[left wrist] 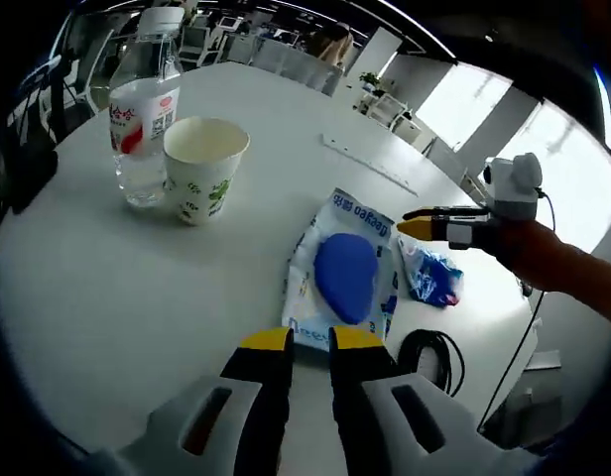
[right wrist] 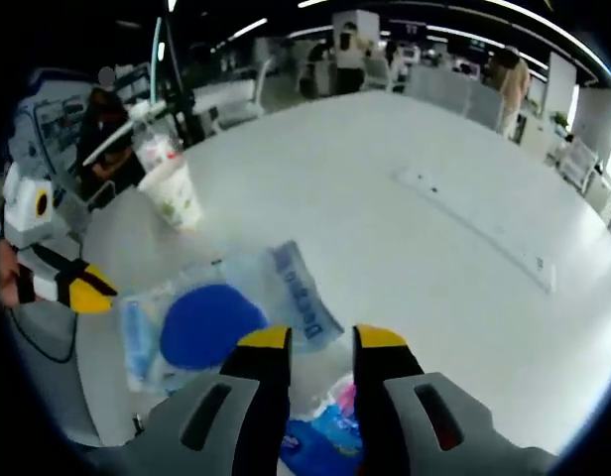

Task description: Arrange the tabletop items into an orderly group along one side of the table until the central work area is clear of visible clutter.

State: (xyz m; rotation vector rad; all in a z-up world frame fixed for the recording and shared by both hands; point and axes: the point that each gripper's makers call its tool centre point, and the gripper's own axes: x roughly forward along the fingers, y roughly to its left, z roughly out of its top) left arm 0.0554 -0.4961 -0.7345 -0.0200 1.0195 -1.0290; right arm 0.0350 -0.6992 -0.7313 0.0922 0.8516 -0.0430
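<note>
Figure: both tongs over the white table (left wrist: 107, 297), clutter not yet grouped. Your left gripper (left wrist: 310, 342) has its yellow-tipped jaws parted by a narrow gap with nothing between them; the tips hover at the near edge of the flat packet (left wrist: 343, 273), clear plastic over a blue oval. Your right gripper (right wrist: 322, 339) stands likewise slightly open and empty, tips above a small crumpled blue-and-white wrapper (right wrist: 325, 436), with the packet just to its left. In the left gripper view the right gripper enters from the right, just beside the packet's far corner, and the wrapper (left wrist: 429, 278) lies just past the packet.

Farther off, a paper cup (left wrist: 203, 169) stands upright and open-mouthed, touching or nearly touching a clear water bottle (left wrist: 144, 114); a black cable (left wrist: 434, 352) coils near the table's edge.

Hazards, as judged: the packet is thin and slick, so your jaws may skid over it or pinch only film; both tongs converging on it could collide; a dragged packet could sweep the wrapper off the edge; the light cup would tip if nudged.
</note>
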